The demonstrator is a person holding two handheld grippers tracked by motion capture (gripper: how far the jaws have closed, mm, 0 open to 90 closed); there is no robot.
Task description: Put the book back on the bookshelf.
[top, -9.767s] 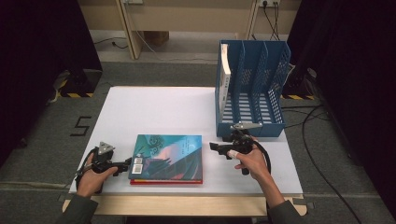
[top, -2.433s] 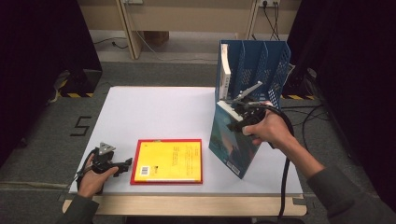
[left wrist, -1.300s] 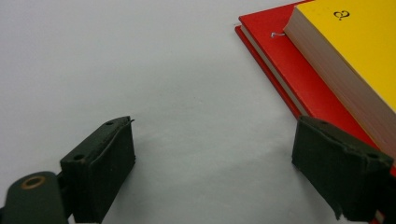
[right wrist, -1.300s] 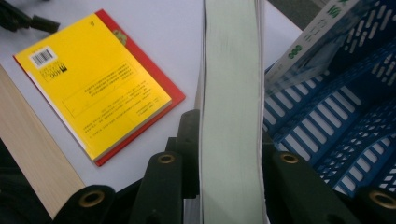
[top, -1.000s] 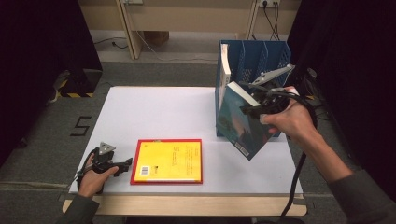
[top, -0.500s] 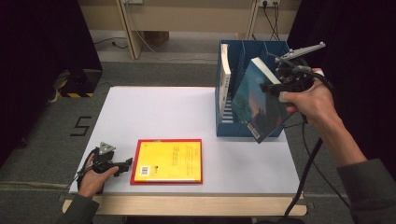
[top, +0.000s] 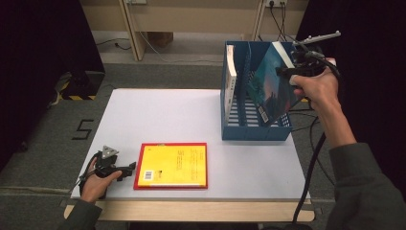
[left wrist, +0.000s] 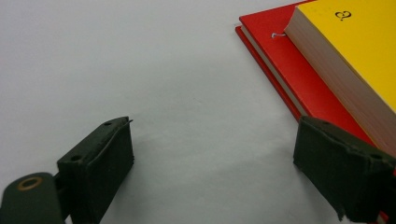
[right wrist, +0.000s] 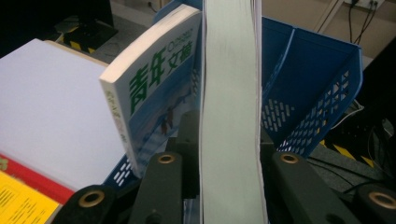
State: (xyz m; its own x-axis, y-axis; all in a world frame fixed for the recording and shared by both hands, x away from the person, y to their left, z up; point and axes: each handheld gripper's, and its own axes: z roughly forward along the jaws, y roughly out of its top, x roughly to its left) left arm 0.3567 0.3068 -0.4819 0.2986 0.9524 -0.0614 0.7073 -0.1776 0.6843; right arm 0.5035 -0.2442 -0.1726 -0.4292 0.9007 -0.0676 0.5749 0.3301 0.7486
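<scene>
My right gripper is shut on a teal-covered book, held tilted in the air over the blue file rack. In the right gripper view the book's pale page edge stands upright between the jaws of that gripper. A white book stands in the rack's left slot. A yellow book lies on a red book near the table's front. My left gripper rests on the table just left of them, open, with its jaws wide around bare table.
The white table has bare room at its middle and left. The rack's right slots have perforated blue walls. Cables trail on the floor to the right of the table, behind the rack.
My right hand has carried the teal book up and to the right, from in front of the rack to above it. The left hand and the yellow and red books have stayed put.
</scene>
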